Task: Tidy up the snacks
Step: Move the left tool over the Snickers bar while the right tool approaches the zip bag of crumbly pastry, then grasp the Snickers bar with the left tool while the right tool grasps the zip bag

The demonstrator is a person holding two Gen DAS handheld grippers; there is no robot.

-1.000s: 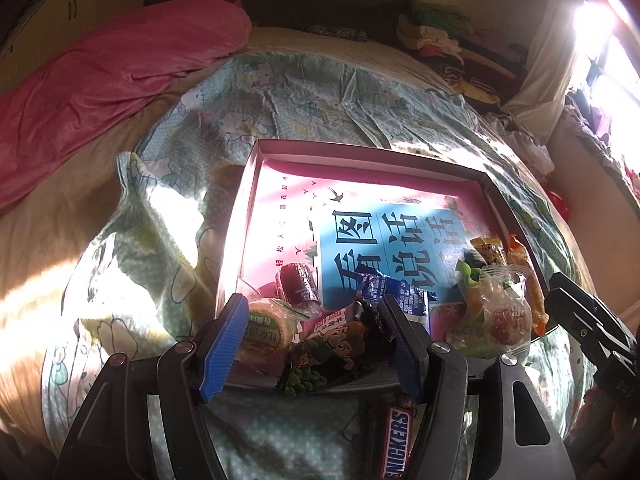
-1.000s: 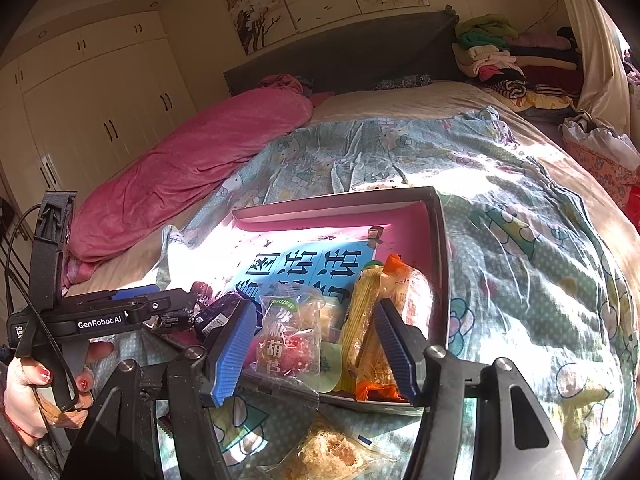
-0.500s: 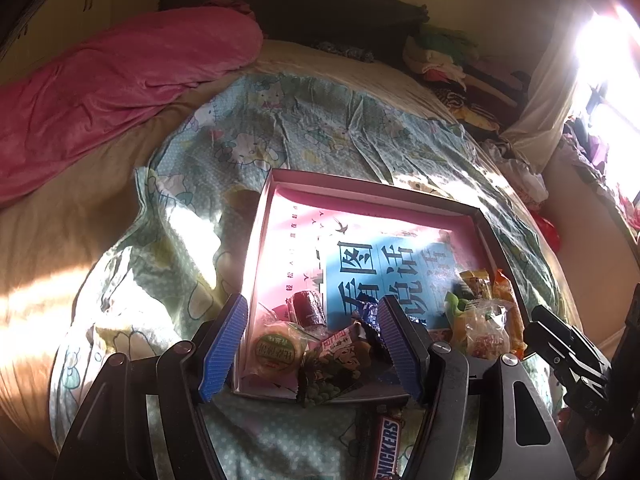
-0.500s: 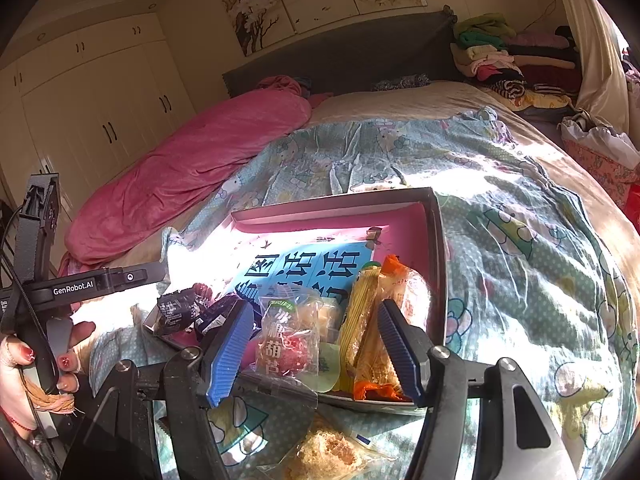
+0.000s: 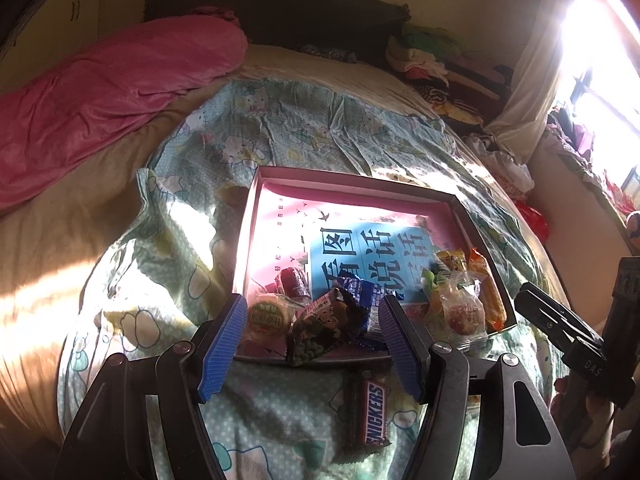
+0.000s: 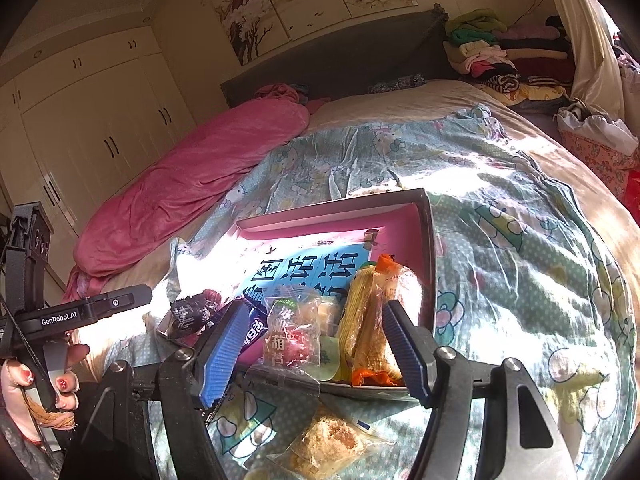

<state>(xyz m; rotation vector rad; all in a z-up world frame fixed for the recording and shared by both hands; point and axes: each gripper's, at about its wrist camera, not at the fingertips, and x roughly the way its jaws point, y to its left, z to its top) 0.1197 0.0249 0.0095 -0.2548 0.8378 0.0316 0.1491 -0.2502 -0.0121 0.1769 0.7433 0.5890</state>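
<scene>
A pink shallow box lies on the bed with a blue-labelled book cover in its bottom. Several wrapped snacks crowd its near edge: a round green-labelled cake, a dark green packet, a blue packet, a clear packet of red fruit and orange-yellow packets. My left gripper hovers open just short of the box, nothing between its pads. My right gripper is opening above the clear and orange packets, its pads off them. A Snickers bar and a crumbly cake packet lie on the bedspread.
The box rests on a green cartoon-print bedspread. A rolled pink quilt lies along the left of the bed. Folded clothes are stacked by the headboard. A hand with red nails holds the left gripper's handle.
The left gripper has drawn back and up from the box, leaving a dark wrapped snack in view at its left corner. The right gripper's jaws have widened a little.
</scene>
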